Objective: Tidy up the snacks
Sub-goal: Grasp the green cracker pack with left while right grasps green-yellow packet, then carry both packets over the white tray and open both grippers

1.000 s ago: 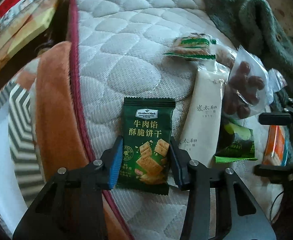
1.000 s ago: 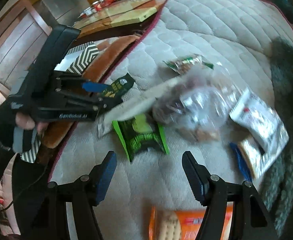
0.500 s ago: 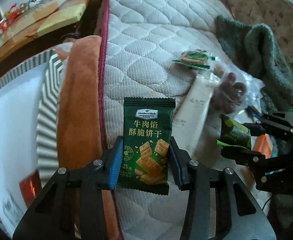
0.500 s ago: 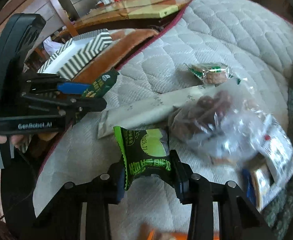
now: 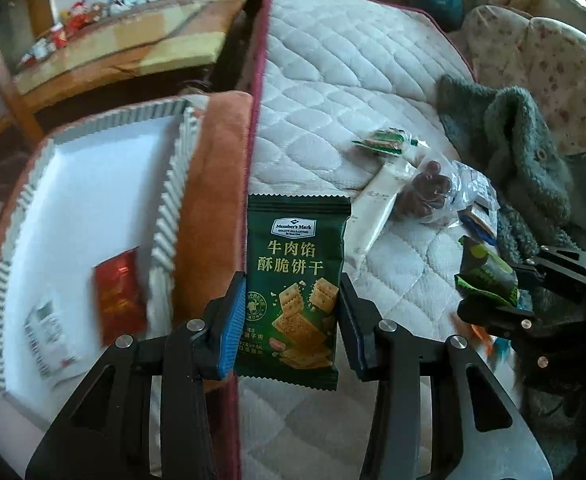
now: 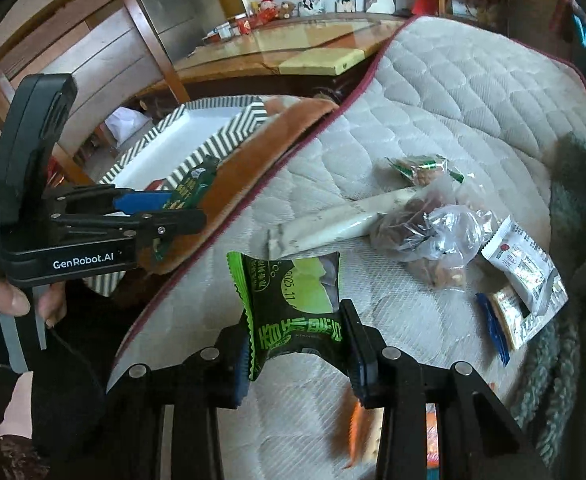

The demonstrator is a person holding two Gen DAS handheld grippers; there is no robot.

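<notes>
My left gripper (image 5: 289, 320) is shut on a dark green biscuit packet (image 5: 295, 284), held up over the mattress edge beside the white box (image 5: 93, 208) with striped walls. It also shows in the right wrist view (image 6: 161, 216). My right gripper (image 6: 299, 344) is shut on a black and lime-green snack packet (image 6: 293, 308), lifted above the mattress; it also shows in the left wrist view (image 5: 487, 276). A long white packet (image 6: 333, 224), a clear bag of brown snacks (image 6: 433, 232) and a small green-ended packet (image 6: 423, 168) lie on the quilted mattress (image 6: 453, 100).
The box holds a red packet (image 5: 119, 296) and a white packet (image 5: 49, 332). An orange-brown cushion (image 5: 213, 184) lies between box and mattress. A grey-green fleece garment (image 5: 525, 152) lies at the right. White and blue packets (image 6: 521, 280) lie near it. A wooden table (image 6: 273, 52) stands behind.
My right gripper moved in, shut on the lime-green packet and lifted it. My left gripper carried the biscuit packet left toward the striped box, which has come into view.
</notes>
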